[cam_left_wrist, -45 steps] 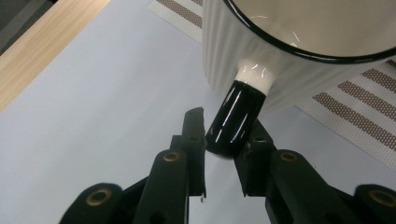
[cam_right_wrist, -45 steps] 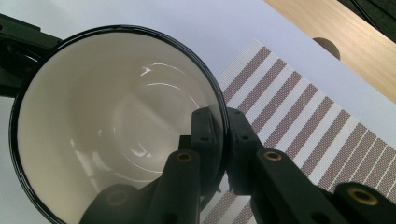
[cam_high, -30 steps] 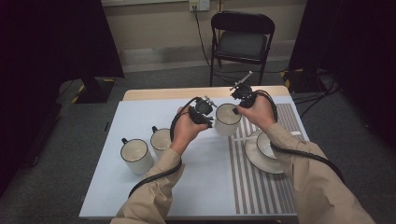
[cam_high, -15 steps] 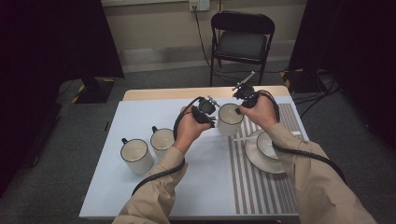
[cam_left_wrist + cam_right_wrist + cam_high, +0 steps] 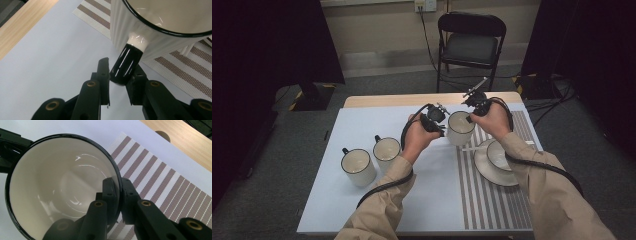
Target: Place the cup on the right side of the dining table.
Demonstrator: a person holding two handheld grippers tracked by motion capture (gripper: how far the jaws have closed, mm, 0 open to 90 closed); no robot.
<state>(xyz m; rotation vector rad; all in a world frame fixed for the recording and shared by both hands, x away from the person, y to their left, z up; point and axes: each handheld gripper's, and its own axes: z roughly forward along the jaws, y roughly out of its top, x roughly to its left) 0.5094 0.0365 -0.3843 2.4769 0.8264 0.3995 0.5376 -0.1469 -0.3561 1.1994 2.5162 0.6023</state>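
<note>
Dim surroundings, evenly lit, soft focus

Probably a lab or studio set up for recording: dark curtains [image 5: 267,45] on both sides, a folding chair [image 5: 470,42], a wall socket [image 5: 425,5], cables on carpet [image 5: 557,97].

My high view looks forward and down from above my side of the table [image 5: 362,225], forearms entering from 6 o'clock, a chair [image 5: 471,45] at 12. My left gripper view sits very close, looking along its jaws at the mug [image 5: 160,22] toward 1 o'clock. My right gripper view, equally near, peers into the same mug [image 5: 62,187] at 9 o'clock. All three share that mug [image 5: 460,128] and the striped placemat [image 5: 492,200].
</note>
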